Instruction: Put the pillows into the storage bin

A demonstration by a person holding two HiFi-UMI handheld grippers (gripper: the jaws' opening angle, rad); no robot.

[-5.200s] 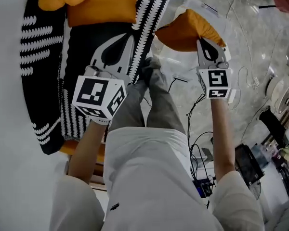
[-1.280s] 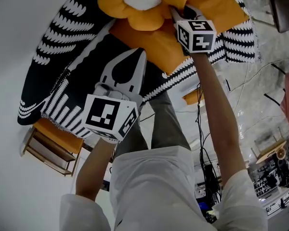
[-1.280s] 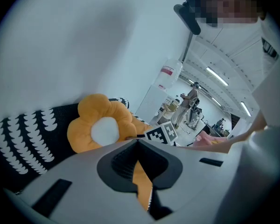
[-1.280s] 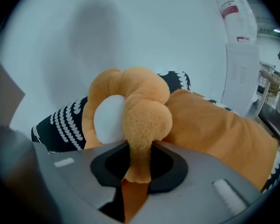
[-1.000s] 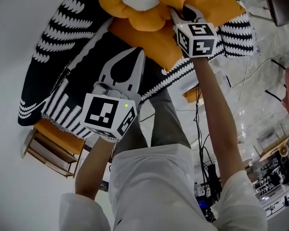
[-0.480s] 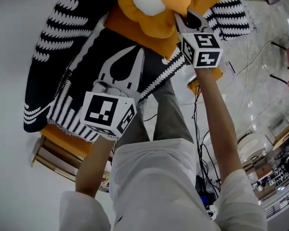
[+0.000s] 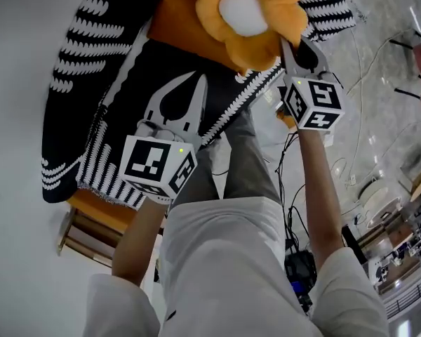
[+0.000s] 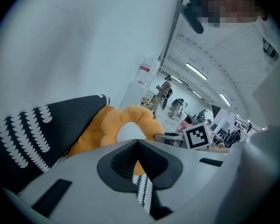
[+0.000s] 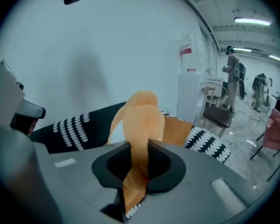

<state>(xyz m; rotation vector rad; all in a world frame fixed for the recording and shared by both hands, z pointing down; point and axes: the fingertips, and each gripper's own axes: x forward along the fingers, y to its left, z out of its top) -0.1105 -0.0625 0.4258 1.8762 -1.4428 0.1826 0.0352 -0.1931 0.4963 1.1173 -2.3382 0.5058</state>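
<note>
Right tool clenched on a petal of the orange flower pillow, lifted at 12 o'clock above the black-and-white blanket, left tool at the pillow's 8 o'clock, jaws pressed together.

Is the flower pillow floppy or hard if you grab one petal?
Probably soft: its petal squashes thin between the right tongs. Likely light, since that one pinch seems to carry the flower pillow. It may flop about.

Orange flower pillow with white centre, black throw with white scalloped stripes, plain orange cushion
</note>
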